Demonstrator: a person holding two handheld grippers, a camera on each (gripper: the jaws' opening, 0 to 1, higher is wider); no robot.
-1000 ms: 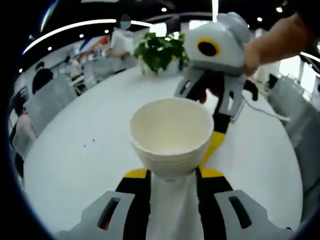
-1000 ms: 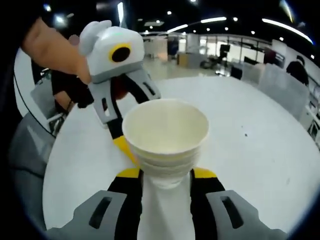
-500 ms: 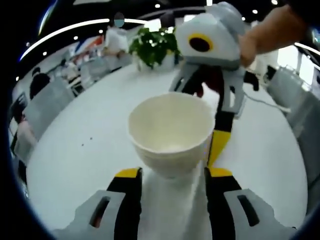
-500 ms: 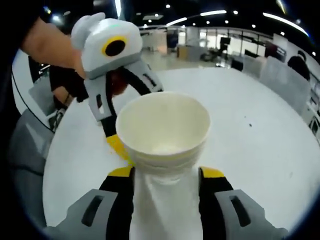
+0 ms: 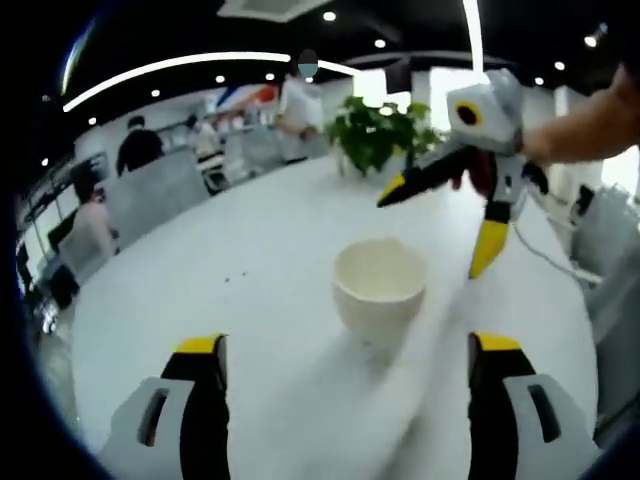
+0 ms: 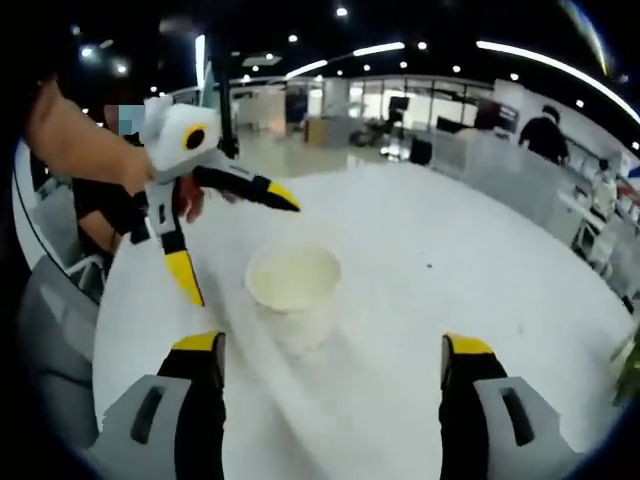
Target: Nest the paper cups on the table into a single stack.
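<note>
Two claws, both released, jaws spread wide and clear of the cup stack (image 5: 379,290). Your left gripper (image 5: 345,350) has the stack standing on the white table (image 5: 250,300) ahead between its jaws; only this view catches the potted plant (image 5: 380,130) beyond. Your right gripper (image 6: 332,350) sees the same stack dead ahead, with your left hand (image 6: 80,140) gripping the opposite tool. Stack: smooth off-white paper, tapered, round-rimmed.

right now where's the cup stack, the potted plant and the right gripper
cup stack (image 5: 379,290), left gripper view, on its outer wall
potted plant (image 5: 378,132), left gripper view, on its leaves
right gripper (image 5: 440,222), left gripper view, midway between its yellow fingertips
</note>
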